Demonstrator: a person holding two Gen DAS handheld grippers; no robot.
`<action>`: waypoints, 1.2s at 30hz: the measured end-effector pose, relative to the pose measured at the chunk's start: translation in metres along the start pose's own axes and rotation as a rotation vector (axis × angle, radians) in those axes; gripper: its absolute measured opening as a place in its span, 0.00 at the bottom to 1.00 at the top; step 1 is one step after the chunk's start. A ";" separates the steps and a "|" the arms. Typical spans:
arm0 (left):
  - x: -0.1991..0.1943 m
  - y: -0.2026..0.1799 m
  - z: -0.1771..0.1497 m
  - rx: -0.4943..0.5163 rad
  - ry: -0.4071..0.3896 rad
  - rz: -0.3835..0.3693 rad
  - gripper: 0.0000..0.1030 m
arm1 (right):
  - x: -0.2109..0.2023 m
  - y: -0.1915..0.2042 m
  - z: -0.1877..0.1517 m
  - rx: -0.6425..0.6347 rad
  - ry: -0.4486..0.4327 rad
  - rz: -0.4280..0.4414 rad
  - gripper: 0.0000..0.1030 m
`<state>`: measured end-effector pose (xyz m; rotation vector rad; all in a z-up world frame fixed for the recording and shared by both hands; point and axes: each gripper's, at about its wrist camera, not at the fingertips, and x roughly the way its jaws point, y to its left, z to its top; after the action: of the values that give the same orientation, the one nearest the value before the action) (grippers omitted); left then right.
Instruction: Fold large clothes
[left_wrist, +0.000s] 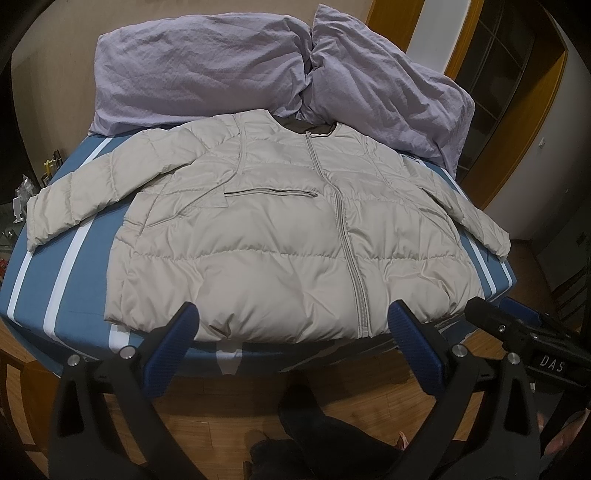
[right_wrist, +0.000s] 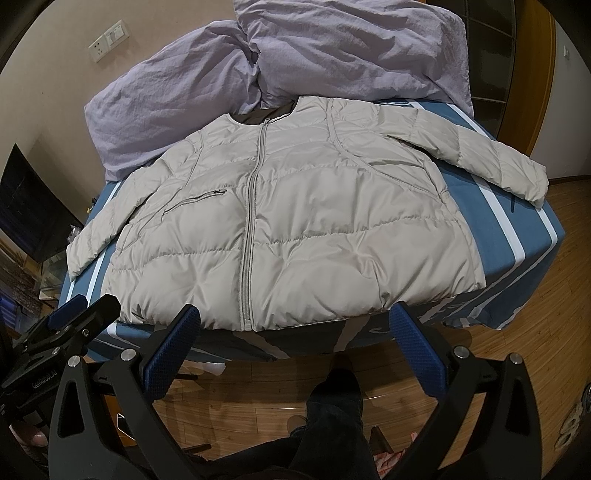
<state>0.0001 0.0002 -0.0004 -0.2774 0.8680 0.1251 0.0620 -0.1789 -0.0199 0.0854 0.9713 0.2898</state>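
Note:
A beige puffer jacket (left_wrist: 280, 229) lies flat, zipped, front up, on a blue bed with white stripes (left_wrist: 74, 258); both sleeves spread outward. In the right wrist view the same jacket (right_wrist: 295, 229) fills the middle. My left gripper (left_wrist: 291, 332) hangs open just before the jacket's hem, nothing between its blue pads. My right gripper (right_wrist: 295, 332) is also open, in front of the hem near the zip's lower end, empty. Each gripper shows at the edge of the other's view: the right gripper (left_wrist: 524, 332), the left gripper (right_wrist: 70, 321).
A crumpled lilac duvet (left_wrist: 258, 70) is heaped at the head of the bed behind the collar. Wooden floor (left_wrist: 240, 398) lies below the bed's foot, with a person's dark trouser leg and shoe (right_wrist: 332, 398). A dark screen (right_wrist: 29, 206) stands at left; wooden door frames at right.

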 end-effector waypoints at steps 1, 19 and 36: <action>0.000 0.000 0.000 0.000 0.000 0.000 0.98 | 0.000 0.000 0.000 0.000 0.000 -0.001 0.99; 0.030 0.009 0.014 -0.042 0.038 0.016 0.98 | 0.023 -0.035 0.029 0.061 -0.002 -0.035 0.99; 0.110 0.035 0.086 -0.094 0.070 0.175 0.98 | 0.084 -0.212 0.128 0.350 -0.062 -0.307 0.99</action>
<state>0.1268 0.0581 -0.0385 -0.2944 0.9570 0.3211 0.2552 -0.3516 -0.0575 0.2602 0.9502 -0.1659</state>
